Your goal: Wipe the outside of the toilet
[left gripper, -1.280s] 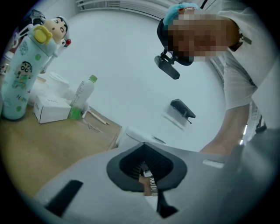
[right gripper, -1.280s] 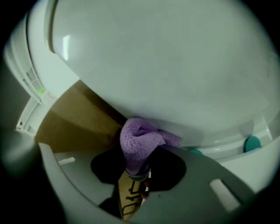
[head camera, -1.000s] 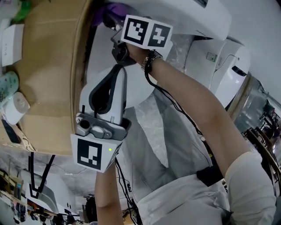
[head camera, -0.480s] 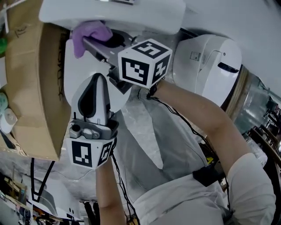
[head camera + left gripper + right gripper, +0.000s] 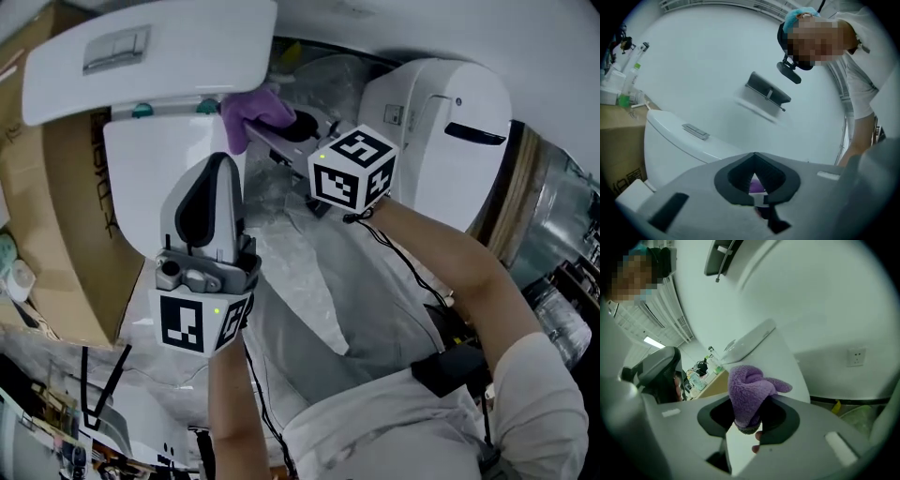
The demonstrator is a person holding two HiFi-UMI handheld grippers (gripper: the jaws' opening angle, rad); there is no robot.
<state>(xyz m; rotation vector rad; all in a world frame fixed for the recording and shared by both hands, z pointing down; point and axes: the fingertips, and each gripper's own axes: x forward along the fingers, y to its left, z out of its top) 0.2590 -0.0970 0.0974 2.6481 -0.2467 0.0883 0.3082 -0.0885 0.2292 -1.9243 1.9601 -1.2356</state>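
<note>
Nearest, low in the left half of the head view, the left gripper [image 5: 221, 164] points up at the toilet [image 5: 155, 187], its fingers closed tip to tip on nothing; the purple glimpsed through their gap lies beyond them. Past it, at upper centre, the right gripper [image 5: 749, 420] has its fingers clamped on a bunched purple cloth [image 5: 253, 111]. The cloth sits at the tank's upper right corner, just under the lid [image 5: 141, 52]; contact with the porcelain cannot be confirmed. Wiping seems to be at an early stage: the tank front, the sides and the unseen bowl all look left to do. A cardboard box [image 5: 66, 216] flanks the tank at left, and a second toilet [image 5: 441, 131] stands at upper right.
</note>
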